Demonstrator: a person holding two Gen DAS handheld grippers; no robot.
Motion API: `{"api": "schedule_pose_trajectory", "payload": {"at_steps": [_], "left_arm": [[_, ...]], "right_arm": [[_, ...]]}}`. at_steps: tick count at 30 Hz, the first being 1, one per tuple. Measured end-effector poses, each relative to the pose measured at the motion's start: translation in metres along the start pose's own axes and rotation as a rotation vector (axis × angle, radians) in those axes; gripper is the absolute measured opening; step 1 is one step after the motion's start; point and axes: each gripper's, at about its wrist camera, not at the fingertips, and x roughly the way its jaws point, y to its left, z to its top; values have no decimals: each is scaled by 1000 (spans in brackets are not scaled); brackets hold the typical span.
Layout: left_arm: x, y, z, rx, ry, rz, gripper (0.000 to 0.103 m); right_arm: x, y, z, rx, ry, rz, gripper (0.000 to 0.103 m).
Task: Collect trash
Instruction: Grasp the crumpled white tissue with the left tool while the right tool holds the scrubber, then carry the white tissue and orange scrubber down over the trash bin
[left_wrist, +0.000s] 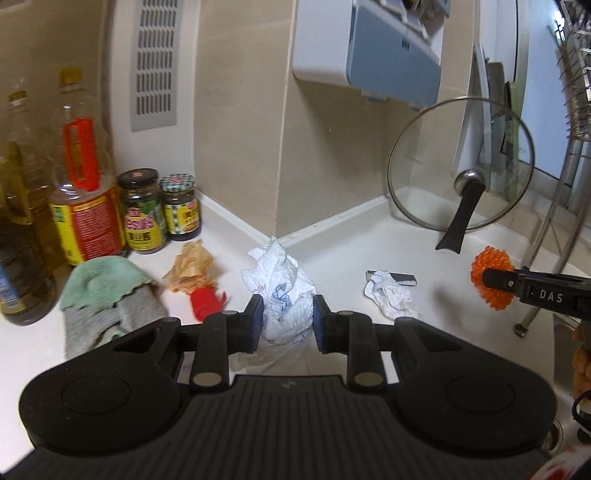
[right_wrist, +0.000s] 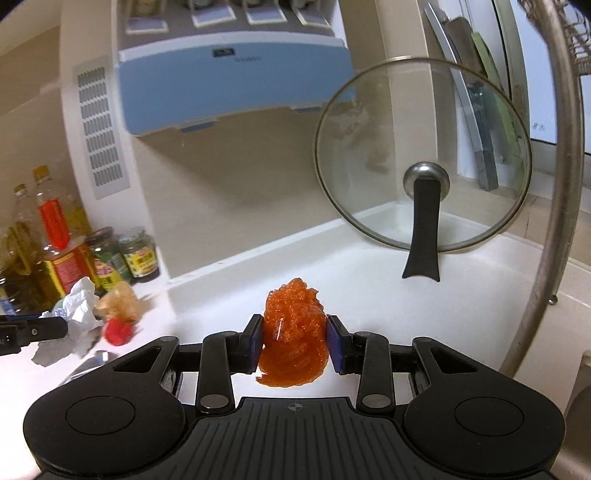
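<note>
Each camera sits just behind its own jaws and looks forward and somewhat down along them, close over the white table (left_wrist: 343, 254). The left wrist view faces the tiled wall corner, with the oil bottles (left_wrist: 83, 166) and sauce jars (left_wrist: 142, 210) at its left edge. The right wrist view faces farther right, toward the leaning glass pot lid (right_wrist: 424, 155). Both views share that lid, the blue wall unit (right_wrist: 229, 88), the vent grille (left_wrist: 155, 62) and the jars (each also catches the other gripper at its edge).
</note>
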Motion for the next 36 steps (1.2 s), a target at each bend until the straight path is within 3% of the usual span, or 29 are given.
{"api": "schedule_pose_trajectory", "payload": {"at_steps": [11, 20, 28, 36], "left_arm": [[-100, 25, -33, -40, -39, -8, 25], [-173, 44, -75, -54, -38, -24, 25], [-212, 56, -125, -68, 28, -57, 25], [-216, 62, -180, -115, 149, -48, 25]], "right_arm": [[-74, 48, -28, -4, -20, 45, 37], [-139, 88, -71, 31, 12, 105, 37], [-175, 119, -123, 70, 116, 142, 37], [-172, 138, -178, 39, 279, 187, 37]]}}
